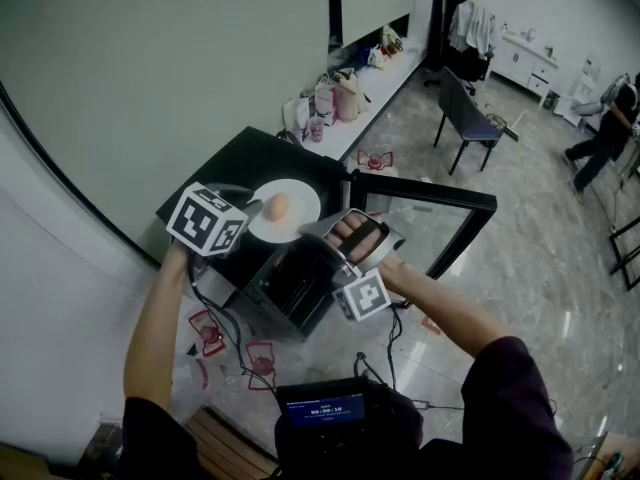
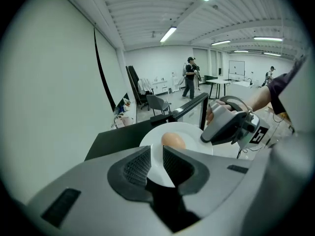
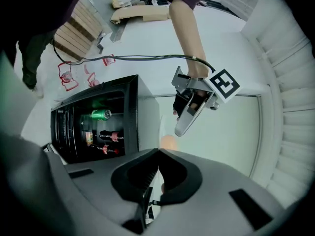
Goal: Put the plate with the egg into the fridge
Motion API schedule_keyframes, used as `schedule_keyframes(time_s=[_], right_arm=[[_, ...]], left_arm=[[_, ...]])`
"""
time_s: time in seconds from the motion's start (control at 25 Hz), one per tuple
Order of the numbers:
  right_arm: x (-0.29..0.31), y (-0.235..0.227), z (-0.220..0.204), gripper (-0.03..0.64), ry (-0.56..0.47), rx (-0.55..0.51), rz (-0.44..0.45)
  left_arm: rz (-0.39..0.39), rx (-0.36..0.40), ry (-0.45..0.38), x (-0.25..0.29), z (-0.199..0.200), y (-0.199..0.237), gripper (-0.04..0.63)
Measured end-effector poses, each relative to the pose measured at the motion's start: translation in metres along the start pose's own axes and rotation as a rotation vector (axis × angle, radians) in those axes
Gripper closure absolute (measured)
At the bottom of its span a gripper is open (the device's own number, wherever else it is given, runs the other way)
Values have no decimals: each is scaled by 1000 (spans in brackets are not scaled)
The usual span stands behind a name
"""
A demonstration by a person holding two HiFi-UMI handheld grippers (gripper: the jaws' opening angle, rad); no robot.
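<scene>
plate transfer, early stage. right tongs [image 3: 156,173] — closed on the thin rim of the white plate [image 1: 300,200], which shows edge-on between them; the egg [image 1: 278,206] sits just beyond their tips. left tongs [image 2: 156,163] — a narrow gap, side by side over the plate's opposite rim, which shows through it; no clamp evident. the plate is between both tongs, over the black top of the fridge [image 1: 285,293]; whether it rests there cannot be told. done: door [image 1: 430,218] open, plate gripped. left: lowering it below the tongs onto a shelf inside.
</scene>
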State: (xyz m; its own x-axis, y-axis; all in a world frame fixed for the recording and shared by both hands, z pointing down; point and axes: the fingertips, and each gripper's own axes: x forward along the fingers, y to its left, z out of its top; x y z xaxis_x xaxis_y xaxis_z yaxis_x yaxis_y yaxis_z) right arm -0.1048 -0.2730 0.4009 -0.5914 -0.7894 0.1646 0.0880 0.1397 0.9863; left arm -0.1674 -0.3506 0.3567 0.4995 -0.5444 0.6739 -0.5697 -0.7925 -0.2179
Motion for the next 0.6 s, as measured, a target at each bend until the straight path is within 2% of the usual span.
schedule_keyframes(time_s=[0.2, 0.36, 0.48, 0.6], right_arm=[[-26, 12, -13, 603, -10, -2, -21], [-69, 24, -26, 603, -34, 12, -16], [-102, 32, -33, 603, -51, 28, -29], [-125, 45, -38, 603, -61, 34, -27]], left_arm=[[54, -44, -99, -11, 25, -39, 520], [81, -85, -121, -17, 34, -84, 530], [124, -113, -143, -22, 37, -119, 567], [169, -140, -183, -28, 36, -150, 575]])
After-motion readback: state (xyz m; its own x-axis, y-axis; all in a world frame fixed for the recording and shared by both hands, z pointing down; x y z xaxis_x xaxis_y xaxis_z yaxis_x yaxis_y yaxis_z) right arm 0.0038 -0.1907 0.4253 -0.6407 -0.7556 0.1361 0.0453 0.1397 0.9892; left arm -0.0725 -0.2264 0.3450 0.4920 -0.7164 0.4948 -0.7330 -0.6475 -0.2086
